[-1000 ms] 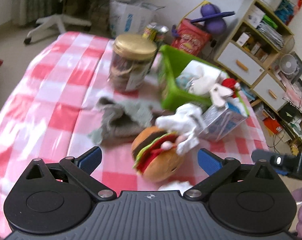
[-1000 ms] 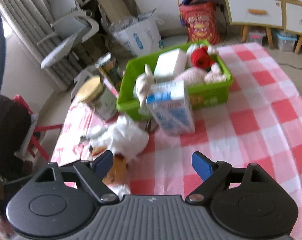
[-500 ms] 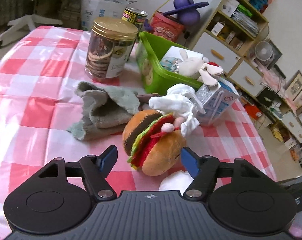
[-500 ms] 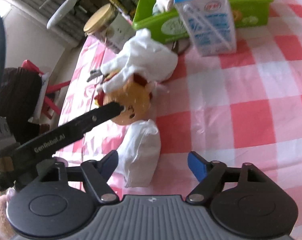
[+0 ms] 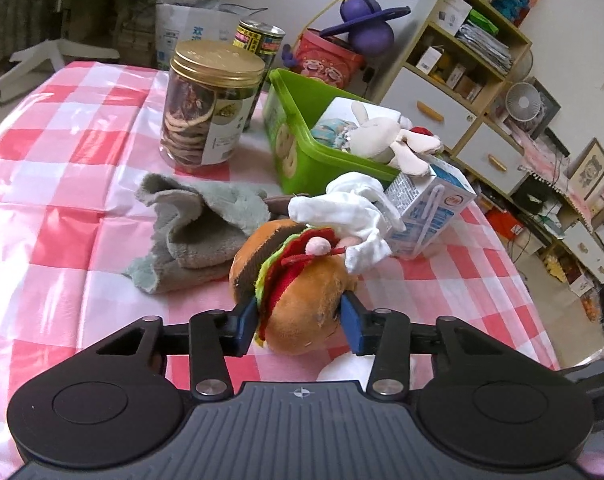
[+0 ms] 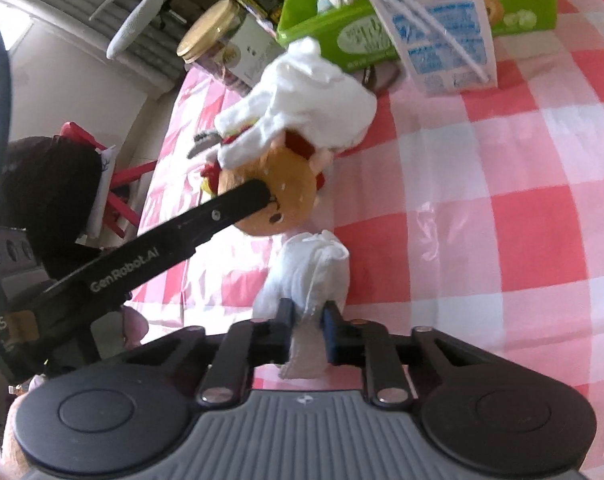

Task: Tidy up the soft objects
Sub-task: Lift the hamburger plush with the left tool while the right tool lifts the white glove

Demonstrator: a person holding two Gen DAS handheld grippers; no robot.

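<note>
The plush burger [image 5: 298, 280] lies on the checked tablecloth [image 5: 62, 184], the left gripper [image 5: 298, 322] closing its blue pads on its sides. At its five o'clock, the right gripper [image 6: 308, 326] pinches a white cloth bundle [image 6: 310, 268] tight. A white glove [image 5: 350, 212] drapes the burger's one o'clock edge, touching the milk carton [image 5: 430, 208]; the green basket [image 5: 294, 136] stands at twelve.

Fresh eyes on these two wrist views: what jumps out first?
The hamburger plush at the near edge of the red-checked table, with the left tongs closing around it, both pads against its sides. Right beside it, the right tongs are shut on a small white cloth bundle. Behind them, a white glove drapes over the plush, before a milk carton and green bin.
</note>
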